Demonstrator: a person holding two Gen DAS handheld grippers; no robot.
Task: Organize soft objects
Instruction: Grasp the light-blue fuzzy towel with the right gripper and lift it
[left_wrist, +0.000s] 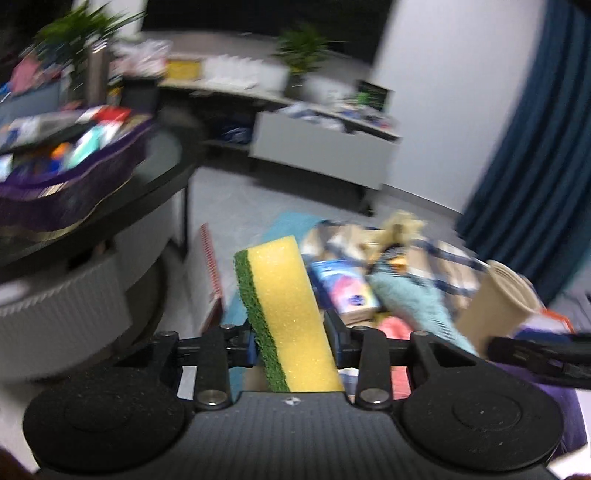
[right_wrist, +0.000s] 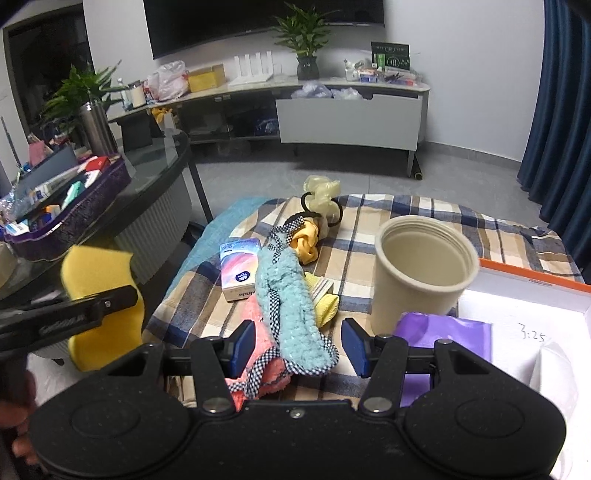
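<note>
- The left gripper (left_wrist: 291, 341) has its jaws clamped narrow on a yellow foam sponge with a green scouring face (left_wrist: 284, 314). The sponge stands up between them and leans a little, lifted off the plaid-covered bench (right_wrist: 443, 214).
- The right gripper (right_wrist: 297, 347) holds nothing. Its jaws stand fairly wide, hovering over a light-blue knitted cloth with checked trim (right_wrist: 291, 310) that lies on a pink fleece cloth (right_wrist: 258, 362) just below them.
- A tall beige paper cup (right_wrist: 421, 273) stands just right of the right jaws; a tissue pack (right_wrist: 240, 269) and a yellow scrunchie (right_wrist: 306, 240) lie beyond them.
- Risk: the foam is squeezed near its lower end, so a quick swing could twist it loose.
- Risk: closing on the blue cloth may drag the pink one along, or the right jaw may tip the light cup.
- The left gripper sits close on the right one's left, so the two could collide.
</note>
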